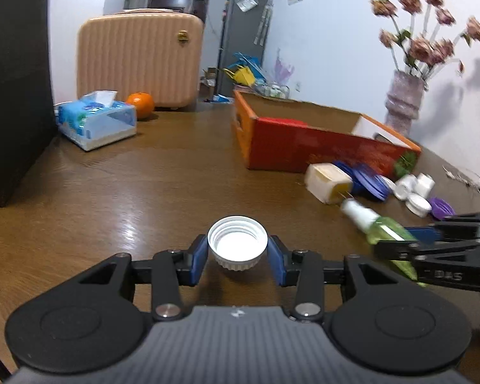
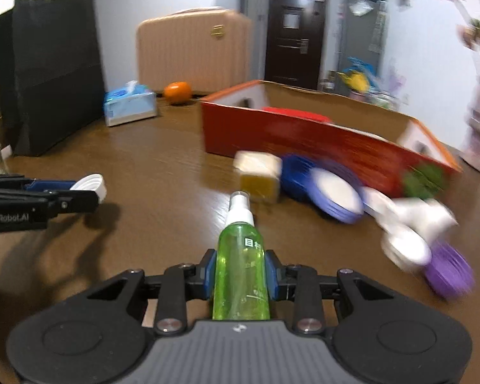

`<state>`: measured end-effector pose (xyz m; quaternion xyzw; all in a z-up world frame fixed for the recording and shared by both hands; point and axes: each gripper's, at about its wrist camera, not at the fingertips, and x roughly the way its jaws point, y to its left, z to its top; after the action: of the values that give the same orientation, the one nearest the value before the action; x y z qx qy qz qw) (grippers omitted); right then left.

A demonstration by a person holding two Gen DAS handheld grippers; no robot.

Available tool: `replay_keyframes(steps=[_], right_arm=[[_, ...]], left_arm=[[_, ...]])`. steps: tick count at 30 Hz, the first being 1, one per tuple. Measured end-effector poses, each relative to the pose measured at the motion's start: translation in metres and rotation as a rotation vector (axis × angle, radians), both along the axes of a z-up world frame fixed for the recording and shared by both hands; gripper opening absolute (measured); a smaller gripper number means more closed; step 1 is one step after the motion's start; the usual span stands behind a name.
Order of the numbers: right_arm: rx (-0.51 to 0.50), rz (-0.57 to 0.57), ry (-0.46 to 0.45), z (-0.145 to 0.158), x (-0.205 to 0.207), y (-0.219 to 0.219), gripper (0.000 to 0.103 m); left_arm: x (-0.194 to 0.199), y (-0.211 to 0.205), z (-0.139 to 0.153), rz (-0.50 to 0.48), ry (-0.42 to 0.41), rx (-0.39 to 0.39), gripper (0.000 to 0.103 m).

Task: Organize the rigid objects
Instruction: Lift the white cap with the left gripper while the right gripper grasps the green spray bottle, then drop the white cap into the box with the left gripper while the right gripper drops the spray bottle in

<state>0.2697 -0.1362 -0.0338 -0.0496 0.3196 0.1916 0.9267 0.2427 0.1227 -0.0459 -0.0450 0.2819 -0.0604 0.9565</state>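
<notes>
My left gripper (image 1: 237,255) is shut on a white screw cap (image 1: 237,240), held open side up just above the brown table (image 1: 144,192). From the right wrist view that same cap (image 2: 92,184) shows at the left in the left gripper (image 2: 89,193). My right gripper (image 2: 240,272) is shut on a green spray bottle (image 2: 240,275), white nozzle pointing forward; the bottle (image 1: 384,227) also appears at the right of the left wrist view. A red open cardboard box (image 2: 304,140) lies ahead. Blue lids (image 2: 320,188), a white-yellow block (image 2: 259,172), white caps (image 2: 409,224) and a purple lid (image 2: 448,272) lie against it.
At the table's far end stand a tissue box (image 1: 96,120), an orange (image 1: 140,104) and a beige ribbed case (image 1: 137,60). On the left rises a black paper bag (image 2: 54,73). A vase of dried flowers (image 1: 404,102) stands at the right by the wall.
</notes>
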Motion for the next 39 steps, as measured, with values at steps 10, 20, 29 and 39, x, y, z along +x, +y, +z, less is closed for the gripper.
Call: replay_keyframes(steps=[10,20,29,39], right_arm=[[0.071,-0.189,-0.022,-0.005,-0.055,-0.088,0.03],[0.171,-0.19,-0.118,0.044,0.006,-0.129,0.03],[-0.046,-0.275,-0.002,0.075,0.248,-0.108,0.03],[-0.348,-0.27,0.133,0.026,0.342,-0.068,0.03]], left_arm=[[-0.017,-0.066,0.006,-0.091,0.029,0.01,0.041],[0.033,-0.092,0.051,-0.107,-0.07,0.036,0.041],[0.264,-0.097,0.059,-0.155,0.211,0.159,0.041],[0.36,-0.125,0.027,-0.153,0.372,0.364,0.045]])
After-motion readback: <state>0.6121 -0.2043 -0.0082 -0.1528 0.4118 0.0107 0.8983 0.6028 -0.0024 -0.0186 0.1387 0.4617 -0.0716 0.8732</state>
